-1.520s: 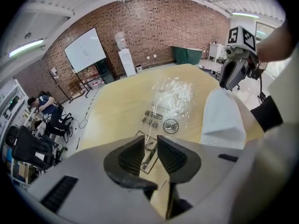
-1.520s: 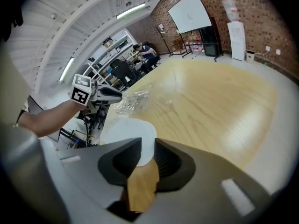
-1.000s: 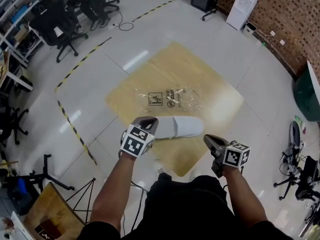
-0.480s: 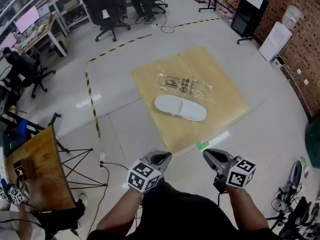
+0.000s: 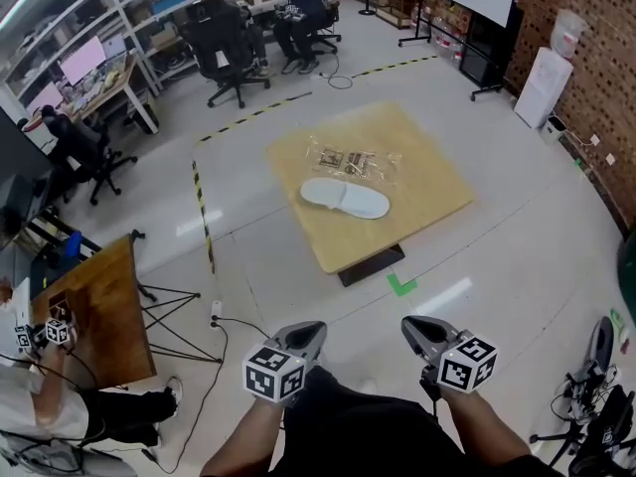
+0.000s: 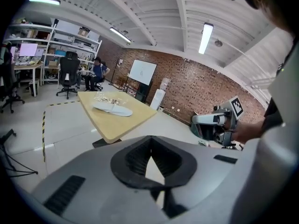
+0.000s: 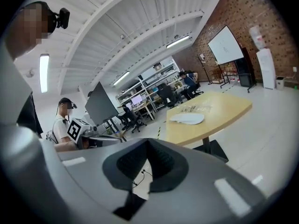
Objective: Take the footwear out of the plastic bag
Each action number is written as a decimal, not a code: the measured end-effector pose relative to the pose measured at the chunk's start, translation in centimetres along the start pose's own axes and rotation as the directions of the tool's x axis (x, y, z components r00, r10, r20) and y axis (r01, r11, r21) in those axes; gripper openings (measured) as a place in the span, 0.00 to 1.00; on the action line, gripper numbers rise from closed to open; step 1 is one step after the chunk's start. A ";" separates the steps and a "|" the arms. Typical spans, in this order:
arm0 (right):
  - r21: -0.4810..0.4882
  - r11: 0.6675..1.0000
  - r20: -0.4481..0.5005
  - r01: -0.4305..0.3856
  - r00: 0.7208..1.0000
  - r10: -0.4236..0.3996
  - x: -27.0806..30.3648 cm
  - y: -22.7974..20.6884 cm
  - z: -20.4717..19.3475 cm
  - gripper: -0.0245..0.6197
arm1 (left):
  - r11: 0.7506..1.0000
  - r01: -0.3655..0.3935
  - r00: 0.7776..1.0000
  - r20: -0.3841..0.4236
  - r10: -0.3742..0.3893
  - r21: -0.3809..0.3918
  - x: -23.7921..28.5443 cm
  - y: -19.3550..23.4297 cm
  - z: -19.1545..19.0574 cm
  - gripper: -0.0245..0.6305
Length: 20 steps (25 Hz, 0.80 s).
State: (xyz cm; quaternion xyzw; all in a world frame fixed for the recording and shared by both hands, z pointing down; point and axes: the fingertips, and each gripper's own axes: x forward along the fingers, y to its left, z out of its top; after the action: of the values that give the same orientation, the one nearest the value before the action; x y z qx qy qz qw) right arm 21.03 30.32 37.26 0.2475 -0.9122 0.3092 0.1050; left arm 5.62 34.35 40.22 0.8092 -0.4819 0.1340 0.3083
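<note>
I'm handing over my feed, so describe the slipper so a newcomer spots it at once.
Find the light wooden table alone on the pale floor in the head view. Two things lie on it: the white slipper on the nearer side and a crumpled clear plastic bag just beyond. The slipper is the smooth, opaque, long oval; the bag is see-through with dark print.

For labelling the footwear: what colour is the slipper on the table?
White. The slipper shows best in the head view.
</note>
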 end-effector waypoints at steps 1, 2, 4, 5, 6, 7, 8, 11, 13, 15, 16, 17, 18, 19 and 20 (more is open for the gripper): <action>-0.003 1.000 0.004 0.005 1.000 -0.005 -0.6 0.2 -0.2 0.04 | 1.000 -0.006 1.000 -0.005 0.006 -0.001 -0.4 -0.3 -0.3 0.05; -0.003 1.000 0.010 0.011 1.000 -0.011 -1.0 0.3 -0.4 0.04 | 1.000 -0.011 1.000 -0.006 0.011 -0.001 -0.7 -0.5 -0.3 0.05; 0.003 1.000 0.023 0.022 0.999 -0.022 -1.8 0.4 -0.4 0.04 | 1.000 -0.018 1.000 0.013 0.018 -0.002 -1.3 -0.8 0.5 0.05; 0.004 1.000 0.028 0.027 0.999 -0.027 -2.0 0.5 -0.4 0.04 | 1.000 -0.017 0.999 0.030 0.017 -0.002 -1.7 -1.0 1.2 0.05; 0.004 1.000 0.032 0.031 0.999 -0.031 -2.2 0.6 -0.3 0.04 | 1.000 -0.013 0.999 0.045 0.013 0.001 -2.0 -1.1 1.9 0.05; 0.004 0.999 0.035 0.035 0.999 -0.035 -2.3 0.8 -0.2 0.04 | 1.000 -0.010 0.998 0.054 0.010 0.006 -2.3 -1.3 2.4 0.05; 0.005 0.999 0.039 0.039 0.998 -0.039 -2.2 1.0 -0.1 0.04 | 1.000 -0.007 0.999 0.054 0.006 0.014 -2.6 -1.3 2.7 0.05; 0.003 0.998 0.051 0.057 0.997 -0.057 -2.0 2.1 0.4 0.04 | 0.999 0.001 1.000 0.025 -0.002 0.038 -3.1 -0.4 2.5 0.05; -0.001 0.996 0.056 0.084 0.995 -0.084 -1.7 2.4 0.8 0.04 | 0.999 0.015 1.000 0.007 -0.015 0.043 -2.9 0.5 2.7 0.05; 0.003 0.994 0.054 0.112 0.992 -0.112 -1.2 2.8 1.0 0.04 | 0.997 0.038 0.999 -0.005 -0.038 0.062 -2.9 1.2 3.5 0.05; 0.006 0.992 0.053 0.125 0.991 -0.125 -0.7 3.1 1.0 0.04 | 0.995 0.052 0.999 -0.009 -0.052 0.080 -3.0 1.5 4.0 0.05; 0.009 0.990 0.052 0.137 0.989 -0.138 -0.2 3.4 1.0 0.04 | 0.993 0.066 0.998 -0.013 -0.065 0.101 -3.3 1.9 4.4 0.05; 0.013 0.989 0.053 0.149 0.987 -0.150 0.4 3.7 1.0 0.04 | 0.990 0.077 0.997 -0.018 -0.075 0.120 -3.6 2.5 4.8 0.05; 0.016 0.987 0.055 0.161 0.985 -0.162 1.1 4.1 0.9 0.04 | 0.987 0.085 0.996 -0.021 -0.083 0.135 -3.9 3.2 5.1 0.05; 0.019 0.985 0.056 0.173 0.983 -0.174 1.8 4.4 0.8 0.04 | 0.985 0.092 0.996 -0.024 -0.090 0.144 -4.3 4.0 5.3 0.05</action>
State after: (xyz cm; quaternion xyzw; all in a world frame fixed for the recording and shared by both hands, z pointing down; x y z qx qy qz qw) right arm 17.15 32.19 35.00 0.3353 -0.8877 0.2979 0.1035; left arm -0.42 32.67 35.39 0.8493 -0.4308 0.1617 0.2588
